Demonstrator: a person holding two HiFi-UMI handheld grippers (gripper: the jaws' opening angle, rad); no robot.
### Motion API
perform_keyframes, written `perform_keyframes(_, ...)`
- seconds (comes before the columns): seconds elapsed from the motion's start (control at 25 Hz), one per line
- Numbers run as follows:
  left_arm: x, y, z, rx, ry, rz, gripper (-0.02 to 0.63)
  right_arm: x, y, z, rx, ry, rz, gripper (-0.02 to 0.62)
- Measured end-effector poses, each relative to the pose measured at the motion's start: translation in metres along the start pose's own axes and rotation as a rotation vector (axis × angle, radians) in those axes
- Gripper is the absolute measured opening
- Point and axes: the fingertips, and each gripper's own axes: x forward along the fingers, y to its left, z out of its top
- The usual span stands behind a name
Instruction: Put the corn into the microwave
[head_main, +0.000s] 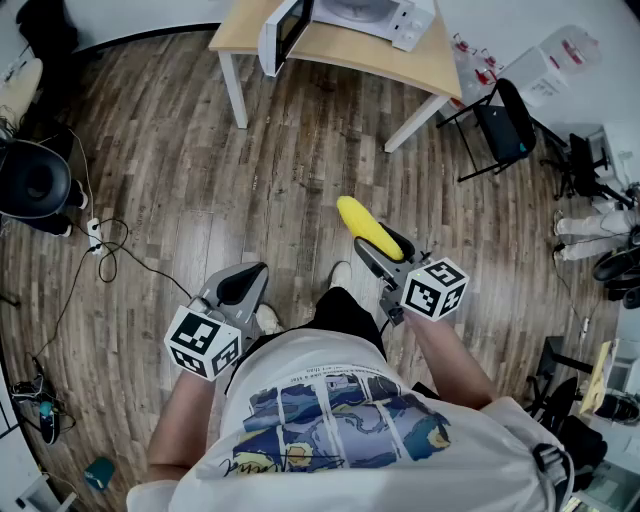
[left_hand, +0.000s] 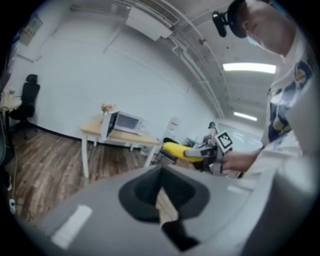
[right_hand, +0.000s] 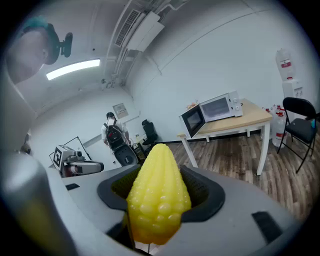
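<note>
Corn (head_main: 368, 228) sits clamped in the right gripper (head_main: 382, 250) jaws, well short of the microwave (head_main: 350, 18). Left gripper (head_main: 243, 284) jaws are closed and empty. Carrying step; next, probably approach its open door on the bench (head_main: 340, 50).

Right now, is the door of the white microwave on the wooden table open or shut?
Open: the white microwave has its dark door swung outward, off its front.

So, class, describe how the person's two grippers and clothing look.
The left gripper and right gripper are grey shells with black-lined jaws, each carrying a white cube of black square markers. The person wears a white short-sleeved T-shirt with a blue comic print.
</note>
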Motion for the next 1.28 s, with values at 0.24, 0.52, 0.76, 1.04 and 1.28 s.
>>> perform_keyframes(0.24, -0.007, 0.016, 0.001, 0.002, -0.011, -0.012, 0.008, 0.0, 0.007, -0.012, 0.03, 0.002, -0.031, 0.249)
perform_keyframes(0.52, 0.031, 0.026, 0.044, 0.035, -0.005, -0.031, 0.009, 0.028, -0.031, 0.02, 0.009, -0.002, -0.045, 0.249)
perform_keyframes(0.76, 0.07, 0.061, 0.078, 0.073, 0.051, 0.011, 0.009, 0.071, -0.068, 0.063, -0.008, -0.04, -0.023, 0.247)
perform_keyframes(1.04, 0.117, 0.076, 0.114, 0.109, 0.052, -0.033, 0.009, 0.106, -0.119, 0.09, -0.031, -0.043, -0.089, 0.247)
perform_keyframes(1.28, 0.144, 0.134, 0.132, 0.1, 0.052, -0.086, 0.009, 0.151, -0.156, 0.128, -0.045, -0.068, -0.186, 0.247)
